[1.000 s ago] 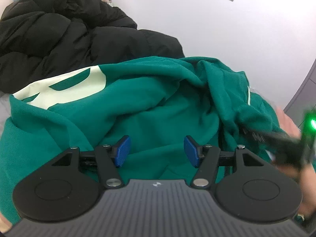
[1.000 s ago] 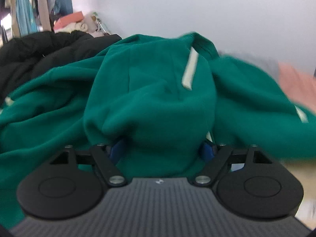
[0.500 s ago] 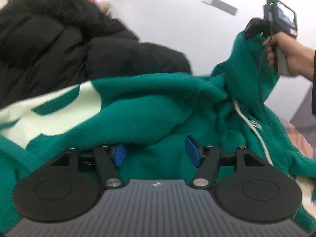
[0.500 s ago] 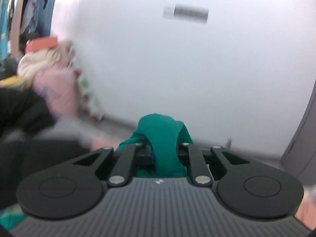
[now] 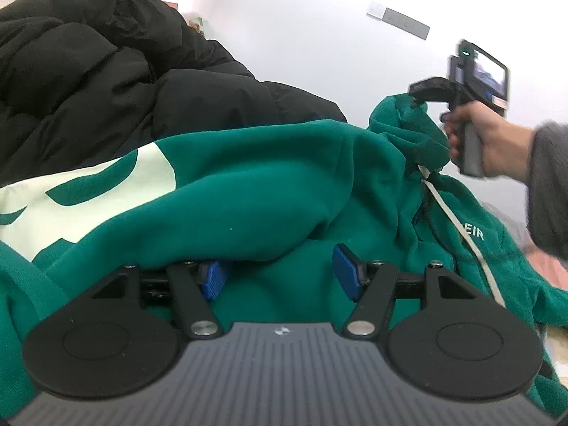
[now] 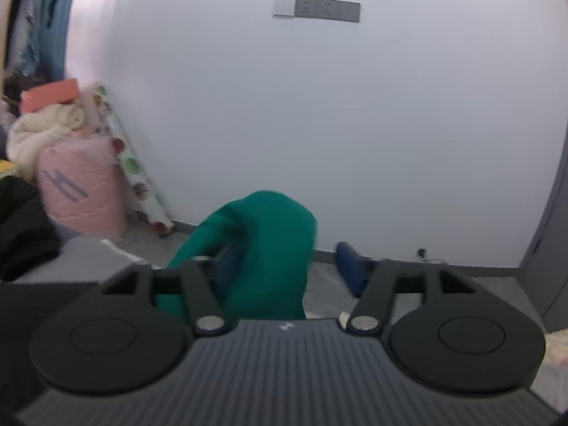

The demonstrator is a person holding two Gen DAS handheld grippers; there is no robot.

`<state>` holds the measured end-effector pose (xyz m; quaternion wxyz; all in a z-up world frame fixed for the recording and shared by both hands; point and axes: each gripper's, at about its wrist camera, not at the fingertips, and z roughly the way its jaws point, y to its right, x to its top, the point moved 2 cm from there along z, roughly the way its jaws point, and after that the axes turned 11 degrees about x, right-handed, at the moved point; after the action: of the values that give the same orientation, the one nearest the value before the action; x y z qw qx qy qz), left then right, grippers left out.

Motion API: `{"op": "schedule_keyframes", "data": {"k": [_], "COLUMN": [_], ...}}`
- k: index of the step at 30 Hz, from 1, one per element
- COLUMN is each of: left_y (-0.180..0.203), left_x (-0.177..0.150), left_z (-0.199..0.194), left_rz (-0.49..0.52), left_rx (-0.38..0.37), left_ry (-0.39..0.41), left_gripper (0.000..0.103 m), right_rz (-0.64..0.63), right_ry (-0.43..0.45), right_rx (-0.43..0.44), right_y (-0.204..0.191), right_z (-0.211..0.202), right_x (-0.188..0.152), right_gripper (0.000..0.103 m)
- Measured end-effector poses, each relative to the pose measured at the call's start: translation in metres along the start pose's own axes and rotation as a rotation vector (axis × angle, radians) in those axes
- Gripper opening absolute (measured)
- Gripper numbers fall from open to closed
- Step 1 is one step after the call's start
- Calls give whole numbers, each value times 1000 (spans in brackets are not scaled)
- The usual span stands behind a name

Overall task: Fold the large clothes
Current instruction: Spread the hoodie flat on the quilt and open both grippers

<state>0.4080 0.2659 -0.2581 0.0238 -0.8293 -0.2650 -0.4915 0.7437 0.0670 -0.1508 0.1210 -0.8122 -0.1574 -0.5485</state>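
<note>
Left wrist view shows our left gripper (image 5: 280, 278) low over the green hoodie (image 5: 266, 191), which lies spread and rumpled in front of us with a pale print on its left part and a white drawstring (image 5: 461, 230) running down its right side. Our left jaws stand apart; a thick fold of the green cloth lies over the left blue pad and dips between the two, but the pads do not press on it. Behind the hoodie sits a black puffer jacket (image 5: 106, 81), heaped against the white wall (image 5: 301, 28). To the right, our right hand (image 5: 486, 142) grips the handle of the right gripper (image 6: 284, 266), raised beside a lifted bunch of the hoodie near its hood. From the right wrist view, our right jaws are opening: a lump of green cloth hangs against the left pad, while the right pad stands clear of it with a gap between. Past them we see the wall with a socket strip (image 6: 317, 9), a pink bundle (image 6: 78, 184) at the left and grey floor (image 6: 443, 277).
</note>
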Motion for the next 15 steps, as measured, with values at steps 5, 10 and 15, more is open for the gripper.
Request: {"op": "schedule_keyframes", "data": {"k": [5,10,15], "left_y": [-4,-6,-12], "left_x": [4,3,1], "left_z": [-7,-24,-54], "left_rz": [-3,20,37], "left_rx": [7,47,96], "left_ry": [-39,-83,-110], "left_gripper": [68,68,68], "right_rz": [-47,-29,56], "right_ry": [-73,-136,-193], "right_rx": [23,36,15], "right_y": [9,35,72], "right_z": [-66,-168,-262], "right_x": [-24,-58,-98], "right_gripper": [65,65,65]}}
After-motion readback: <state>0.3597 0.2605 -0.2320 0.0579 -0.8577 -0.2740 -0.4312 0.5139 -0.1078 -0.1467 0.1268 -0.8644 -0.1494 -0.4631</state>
